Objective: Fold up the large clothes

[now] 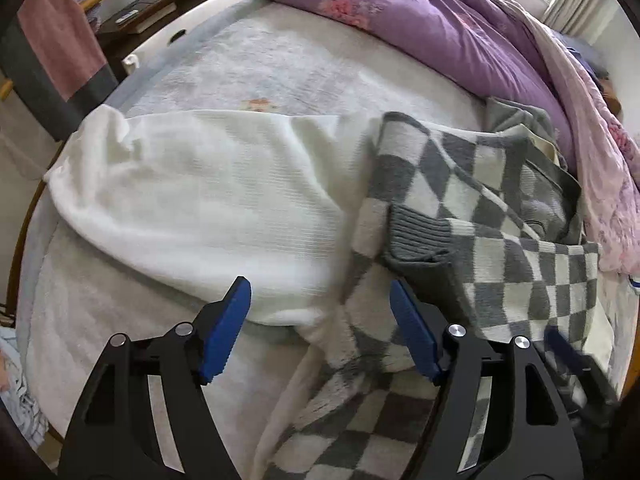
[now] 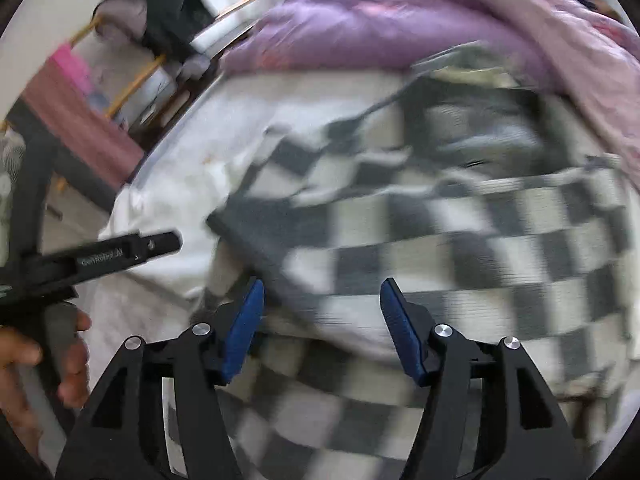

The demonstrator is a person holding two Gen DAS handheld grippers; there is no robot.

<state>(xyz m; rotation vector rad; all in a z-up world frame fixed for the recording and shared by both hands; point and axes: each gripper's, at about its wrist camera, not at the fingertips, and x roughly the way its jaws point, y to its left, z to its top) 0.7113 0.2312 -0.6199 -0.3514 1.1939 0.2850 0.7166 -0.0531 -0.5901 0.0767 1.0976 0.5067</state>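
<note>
A grey-and-white checkered knit sweater (image 1: pixel 500 232) lies crumpled on the bed, its grey ribbed cuff (image 1: pixel 420 236) folded across the middle. A white knit garment (image 1: pixel 208 200) lies spread to its left, partly under it. My left gripper (image 1: pixel 320 300) is open and empty, hovering above where the two garments meet. My right gripper (image 2: pixel 322 300) is open and empty just above the checkered sweater (image 2: pixel 460 248); this view is motion-blurred. The left gripper's body (image 2: pixel 120 256) and the hand holding it show at the left of the right wrist view.
A purple floral duvet (image 1: pixel 440 28) is heaped along the far side of the bed, with a pink blanket (image 1: pixel 592 152) at the right. A pale quilted bedsheet (image 1: pixel 260 64) covers the mattress. A wooden rail with hanging pink cloth (image 1: pixel 60 32) stands beyond the left edge.
</note>
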